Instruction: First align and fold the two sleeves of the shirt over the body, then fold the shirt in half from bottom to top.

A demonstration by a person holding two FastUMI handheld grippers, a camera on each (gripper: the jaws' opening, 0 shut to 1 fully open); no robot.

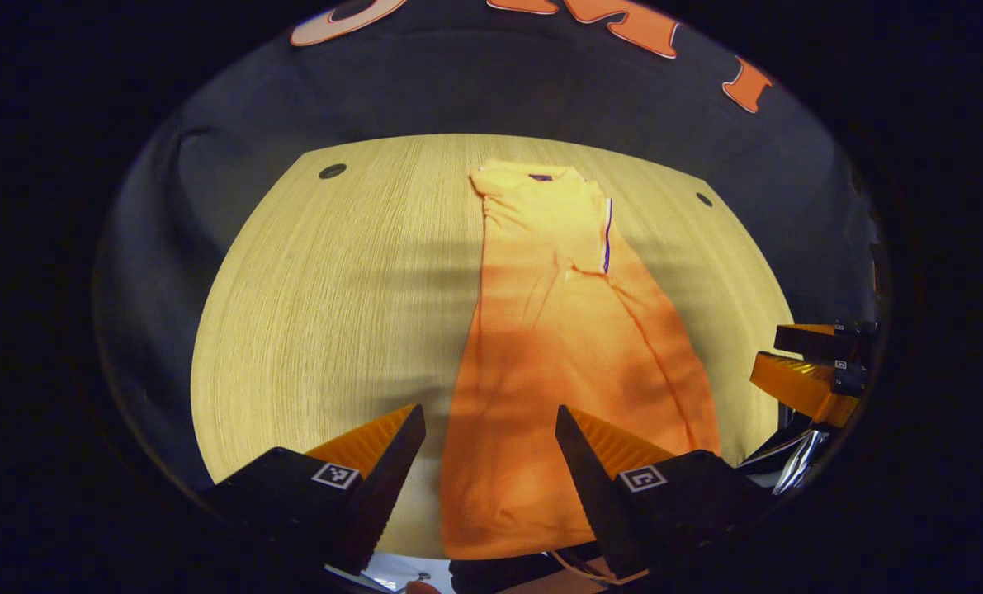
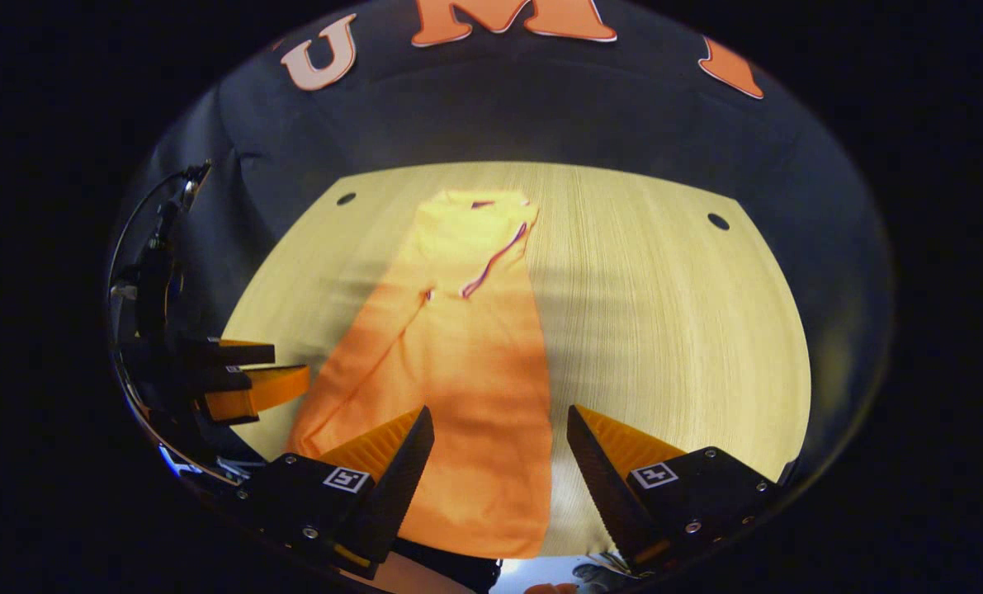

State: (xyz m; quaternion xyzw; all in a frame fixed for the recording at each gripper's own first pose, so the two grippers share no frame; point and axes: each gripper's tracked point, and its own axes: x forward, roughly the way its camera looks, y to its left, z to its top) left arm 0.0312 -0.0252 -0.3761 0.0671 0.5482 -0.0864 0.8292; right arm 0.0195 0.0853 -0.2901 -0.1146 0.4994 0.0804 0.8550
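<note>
A: Start from our left gripper (image 1: pixel 491 429). We have its fingers spread wide with nothing between them, hanging above the near end of the shirt (image 1: pixel 557 363), at its left edge.

B: The right gripper (image 2: pixel 499 429) is the same: fingers apart and empty, over the hem's right corner. We'd say we're set at the two bottom corners because the next fold runs from bottom to top.

A: That fits how the shirt lies. In the left gripper view it's a narrow orange strip down the wooden table (image 1: pixel 334 289), collar at the far end near the booth wall. A sleeve with a dark trim line is already laid over the body.

B: The right gripper view shows that same trimmed cuff crossing the chest, so the sleeve folds look done to us. Only the halving seems left.

A: Each view also catches the other gripper off to the side, open as well.

B: The hem sits close to the table's near edge, which is why we hover low and near. Pinching both layers evenly will matter, or the strip may skew.
</note>
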